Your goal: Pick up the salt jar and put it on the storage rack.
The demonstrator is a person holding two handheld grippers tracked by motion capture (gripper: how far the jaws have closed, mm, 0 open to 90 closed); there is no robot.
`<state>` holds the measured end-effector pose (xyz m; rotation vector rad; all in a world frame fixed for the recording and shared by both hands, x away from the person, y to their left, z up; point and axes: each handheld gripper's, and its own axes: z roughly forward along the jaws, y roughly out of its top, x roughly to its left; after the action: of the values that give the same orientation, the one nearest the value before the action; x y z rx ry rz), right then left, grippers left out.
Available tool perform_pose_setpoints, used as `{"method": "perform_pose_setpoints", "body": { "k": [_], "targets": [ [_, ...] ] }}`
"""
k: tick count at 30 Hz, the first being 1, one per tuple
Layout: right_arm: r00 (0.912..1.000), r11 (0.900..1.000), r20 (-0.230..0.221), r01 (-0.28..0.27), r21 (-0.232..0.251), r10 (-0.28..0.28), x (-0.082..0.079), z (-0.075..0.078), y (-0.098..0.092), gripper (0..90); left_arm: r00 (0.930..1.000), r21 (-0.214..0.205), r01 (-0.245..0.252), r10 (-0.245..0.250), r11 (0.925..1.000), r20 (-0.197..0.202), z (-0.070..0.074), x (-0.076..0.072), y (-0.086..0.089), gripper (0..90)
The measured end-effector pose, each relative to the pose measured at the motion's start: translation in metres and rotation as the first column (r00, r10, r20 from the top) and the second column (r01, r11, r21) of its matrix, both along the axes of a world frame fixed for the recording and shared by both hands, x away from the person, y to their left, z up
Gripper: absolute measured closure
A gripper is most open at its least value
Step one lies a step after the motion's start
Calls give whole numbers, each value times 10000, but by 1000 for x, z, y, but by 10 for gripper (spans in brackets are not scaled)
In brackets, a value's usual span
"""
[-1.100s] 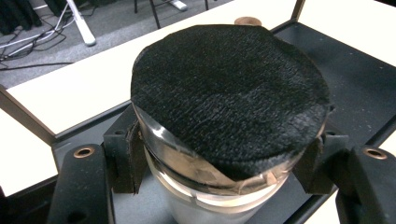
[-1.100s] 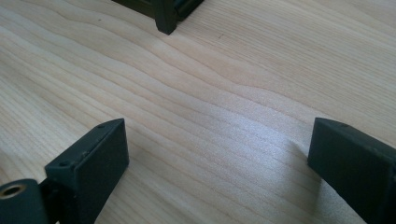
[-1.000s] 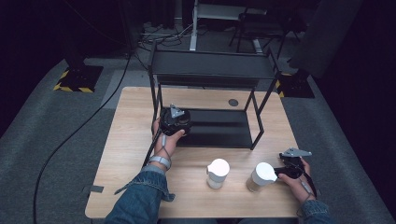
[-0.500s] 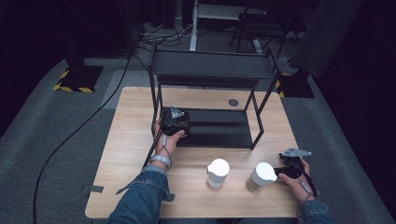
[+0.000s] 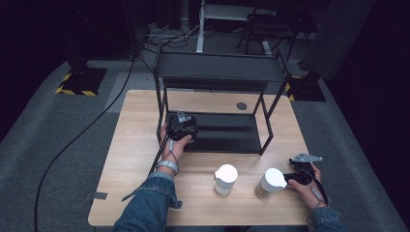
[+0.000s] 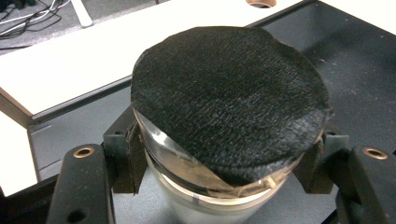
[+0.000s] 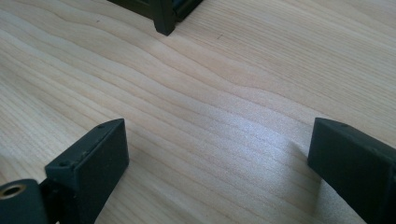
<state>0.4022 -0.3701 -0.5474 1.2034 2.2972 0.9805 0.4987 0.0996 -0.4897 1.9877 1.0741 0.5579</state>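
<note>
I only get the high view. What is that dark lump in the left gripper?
Observer: The left gripper is shut on a jar with a black fuzzy lid; the left gripper view shows a jaw on each side of it.
Operator: Is the jar up in the air?
Observer: I cannot tell if it touches, but it is over the black bottom shelf of the rack.
Operator: And is my right gripper pinching that white-capped cup?
Observer: No. In the right gripper view the right gripper stands wide open, with bare wooden table between the jaws.
Operator: What is ahead of it?
Observer: A black rack foot on the wood.
</note>
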Motion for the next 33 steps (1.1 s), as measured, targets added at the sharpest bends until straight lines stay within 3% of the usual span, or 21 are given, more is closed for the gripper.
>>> {"method": "perform_pose_setpoints", "body": {
  "k": [3, 6, 10, 24, 33],
  "targets": [
    [10000, 10000, 1, -2, -1, 2, 0, 0, 0, 51, 10000, -21, -29, 29, 10000, -22, 0, 0, 0, 308],
    [10000, 10000, 1, 0, -2, 0, 0, 0, 0, 51, 9998, -384, -194, 192, 9991, -59, 4, 0, 0, 215],
    [10000, 10000, 0, 0, -1, 0, 0, 0, 0, 51, 9997, -337, -215, 218, 9992, 98, 10, -1, -1, 162],
    [10000, 10000, -2, -1, -3, 1, 0, 0, 0, 51, 9968, -611, -80, 128, 9981, 793, 44, -15, 7, 140],
    [10000, 10000, -13, -19, -3, 19, 0, 0, 0, 51, 9958, -611, 47, 10, 9981, 914, 60, -32, 8, 125]
  ]
}}
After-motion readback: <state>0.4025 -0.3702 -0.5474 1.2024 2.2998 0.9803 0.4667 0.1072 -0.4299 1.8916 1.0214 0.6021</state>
